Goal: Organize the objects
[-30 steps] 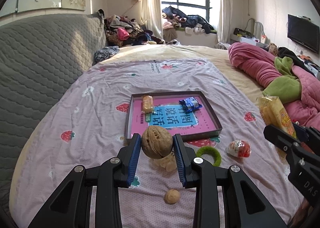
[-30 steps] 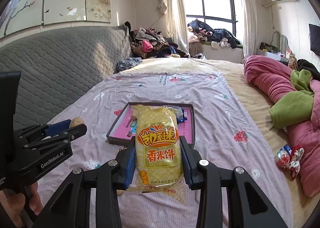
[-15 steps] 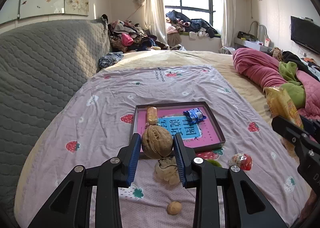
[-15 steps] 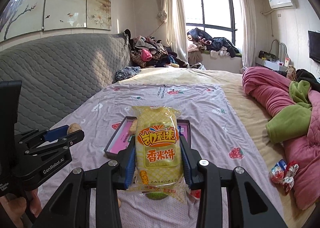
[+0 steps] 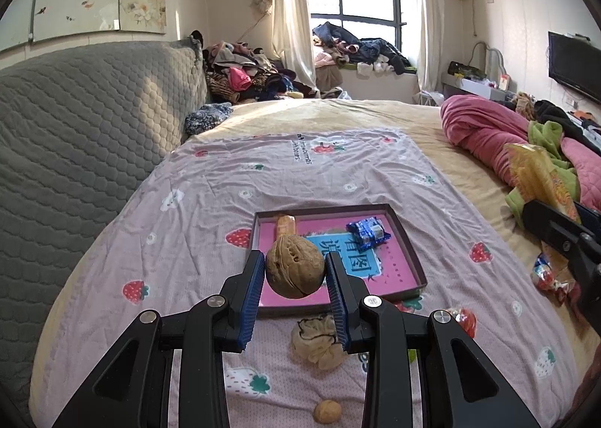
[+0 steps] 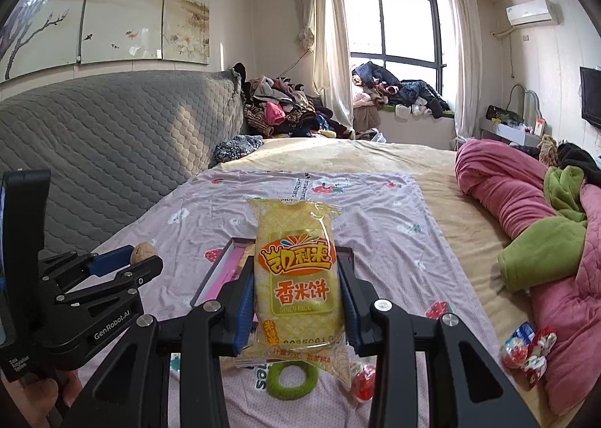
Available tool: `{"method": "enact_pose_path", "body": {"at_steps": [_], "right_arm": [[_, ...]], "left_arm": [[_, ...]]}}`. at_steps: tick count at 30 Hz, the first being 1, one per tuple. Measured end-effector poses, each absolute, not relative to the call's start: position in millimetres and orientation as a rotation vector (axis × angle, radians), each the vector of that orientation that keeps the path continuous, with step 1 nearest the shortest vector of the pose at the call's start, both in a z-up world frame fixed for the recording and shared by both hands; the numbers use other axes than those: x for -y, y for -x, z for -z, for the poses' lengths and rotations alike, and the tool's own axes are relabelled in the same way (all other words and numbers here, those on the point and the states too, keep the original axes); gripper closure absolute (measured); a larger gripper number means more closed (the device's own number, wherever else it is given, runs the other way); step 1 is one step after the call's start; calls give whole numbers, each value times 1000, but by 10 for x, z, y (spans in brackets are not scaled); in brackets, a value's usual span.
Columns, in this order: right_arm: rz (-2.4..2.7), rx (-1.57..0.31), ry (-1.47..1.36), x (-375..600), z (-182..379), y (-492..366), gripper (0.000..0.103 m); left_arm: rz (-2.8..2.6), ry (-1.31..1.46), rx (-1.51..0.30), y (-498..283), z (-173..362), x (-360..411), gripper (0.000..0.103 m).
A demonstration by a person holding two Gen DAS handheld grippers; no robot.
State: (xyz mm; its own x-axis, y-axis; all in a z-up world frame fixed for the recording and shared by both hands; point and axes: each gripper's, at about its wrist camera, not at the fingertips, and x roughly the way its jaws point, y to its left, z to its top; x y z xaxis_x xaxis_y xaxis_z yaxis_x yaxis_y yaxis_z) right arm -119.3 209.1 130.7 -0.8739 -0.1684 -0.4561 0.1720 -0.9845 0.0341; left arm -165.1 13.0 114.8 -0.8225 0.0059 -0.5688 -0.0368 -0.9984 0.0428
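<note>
- Left gripper (image 5: 295,272) has a walnut (image 5: 295,267) pinched between its blue pads, held up over the near edge of the tray (image 5: 412,253).
- Right gripper (image 6: 296,302) is clamped on a yellow rice cracker bag (image 6: 298,277), standing upright, also in the air.
- Tray sits on the strawberry sheet (image 5: 195,210) with a blue candy pack (image 5: 368,232) and a small wrapped snack (image 5: 285,226) inside.
- A green ring (image 6: 292,375), a beige scrunchie (image 5: 319,339) and a smaller nut (image 5: 327,411) lie on the sheet, just in front of the tray.

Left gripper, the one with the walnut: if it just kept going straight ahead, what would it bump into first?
Probably the shallow tray: the left gripper points at its pink floor, short of the blue packet. Height above the bed is unclear.
</note>
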Motion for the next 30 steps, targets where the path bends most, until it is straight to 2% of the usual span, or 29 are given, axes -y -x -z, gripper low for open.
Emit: {"method": "enact_pose_path", "body": {"at_steps": [8,30], "right_arm": [[2879,49,-699,-2178,-1241,1198,63],[2900,-19,-673,-2101,-1320,1594,63]], "left_arm": [[-2960,919,-45,1762,-1132,-226,69],[-2999,906,-42,2198,-1158,-214,69]]}}
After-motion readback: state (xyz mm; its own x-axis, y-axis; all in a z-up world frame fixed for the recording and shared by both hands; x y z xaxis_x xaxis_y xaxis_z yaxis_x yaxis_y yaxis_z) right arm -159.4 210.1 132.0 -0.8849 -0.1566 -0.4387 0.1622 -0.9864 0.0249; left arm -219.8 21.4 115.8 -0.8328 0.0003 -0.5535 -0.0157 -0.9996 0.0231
